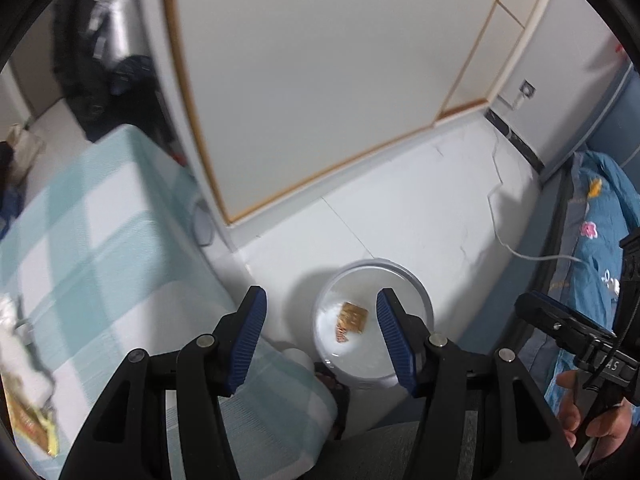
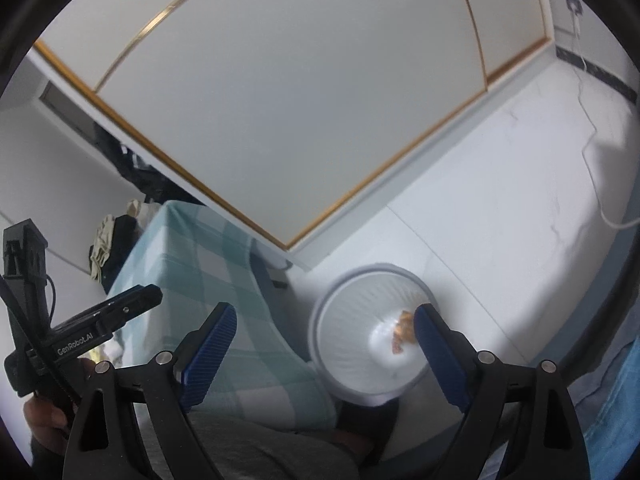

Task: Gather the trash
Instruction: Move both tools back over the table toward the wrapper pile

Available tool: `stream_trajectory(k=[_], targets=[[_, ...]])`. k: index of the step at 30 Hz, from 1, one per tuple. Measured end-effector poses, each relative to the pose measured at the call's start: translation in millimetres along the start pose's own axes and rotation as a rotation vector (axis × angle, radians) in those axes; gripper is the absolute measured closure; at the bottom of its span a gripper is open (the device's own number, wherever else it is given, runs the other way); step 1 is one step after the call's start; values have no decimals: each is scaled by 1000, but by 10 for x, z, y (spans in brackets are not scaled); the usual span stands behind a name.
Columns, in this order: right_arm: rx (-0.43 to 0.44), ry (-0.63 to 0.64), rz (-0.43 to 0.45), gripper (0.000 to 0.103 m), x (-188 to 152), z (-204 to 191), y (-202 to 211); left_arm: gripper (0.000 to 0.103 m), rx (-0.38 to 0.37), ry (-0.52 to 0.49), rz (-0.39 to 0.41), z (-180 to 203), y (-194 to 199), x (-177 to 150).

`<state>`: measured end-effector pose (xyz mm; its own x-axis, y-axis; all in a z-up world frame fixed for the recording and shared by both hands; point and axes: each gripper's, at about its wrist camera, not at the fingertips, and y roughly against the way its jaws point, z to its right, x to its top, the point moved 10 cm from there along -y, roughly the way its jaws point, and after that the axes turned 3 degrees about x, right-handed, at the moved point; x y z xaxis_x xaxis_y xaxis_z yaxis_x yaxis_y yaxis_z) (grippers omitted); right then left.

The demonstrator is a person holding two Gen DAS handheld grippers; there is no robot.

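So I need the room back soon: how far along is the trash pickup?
Done: a tan wrapper lies in the white bin. In hand: nothing; the left gripper and right gripper are both open and empty above it. Left: at least the yellow wrapper and crumpled tissue on the checked bed.

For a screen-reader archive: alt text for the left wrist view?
The open left gripper hangs empty above a white bin on the floor with an orange wrapper inside. A checked bedsheet lies left.
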<state>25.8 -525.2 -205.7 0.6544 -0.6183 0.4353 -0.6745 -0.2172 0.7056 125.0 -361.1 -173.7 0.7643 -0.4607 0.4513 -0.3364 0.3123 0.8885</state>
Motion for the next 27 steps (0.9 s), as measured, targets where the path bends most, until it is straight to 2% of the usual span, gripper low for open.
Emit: stream_trajectory(k=[13,19,27], targets=[[81,165,124,12,123,-1040,507,50,69,117,253,-643,920,14],[153,303,157,12,-17,-1800,657,50,111,182,351,-1059,1309,-109],[257,435,147,12,-296,-2720,652,50,200,289,452,-1805,1815,-365]])
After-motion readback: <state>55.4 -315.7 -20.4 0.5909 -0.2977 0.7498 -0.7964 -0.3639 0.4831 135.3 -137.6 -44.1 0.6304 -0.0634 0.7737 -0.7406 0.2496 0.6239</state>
